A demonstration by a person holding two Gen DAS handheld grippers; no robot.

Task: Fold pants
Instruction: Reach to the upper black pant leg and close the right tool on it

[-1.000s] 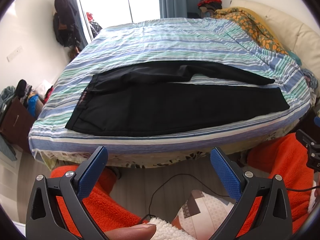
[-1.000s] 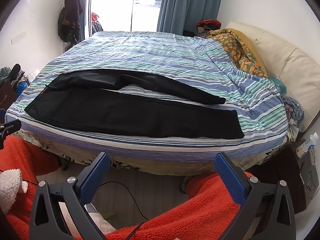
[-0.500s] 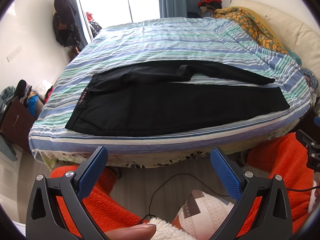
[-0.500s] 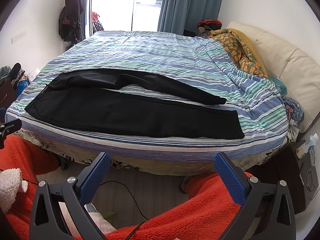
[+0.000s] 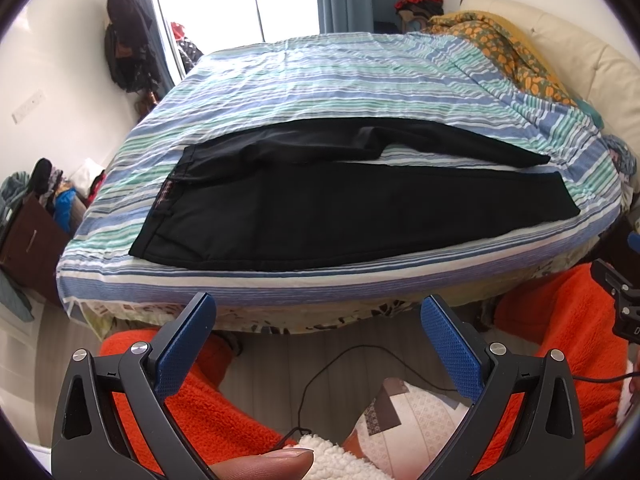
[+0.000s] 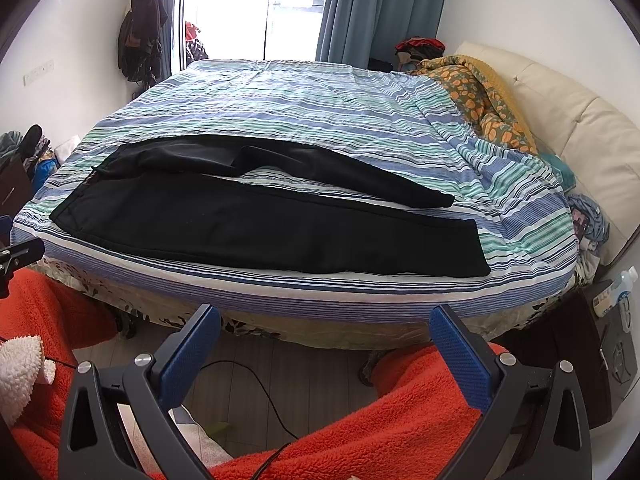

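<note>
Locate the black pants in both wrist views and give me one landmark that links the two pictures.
Left wrist view: the black pants lie flat across the middle of the picture on the striped bedspread, waistband at left, leg ends at right.
Right wrist view: the black pants lie left of centre near the bed's front edge, waistband at left, leg ends reaching right.
Shared landmark: the orange patterned blanket at the bed's right, by the cream headboard.

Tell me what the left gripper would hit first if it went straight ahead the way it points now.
Probably the near side of the bed: the open left gripper is held below the mattress top, aimed at the striped cover's edge, so it would meet that before the black pants lying on top. Depth is hard to judge here.
</note>
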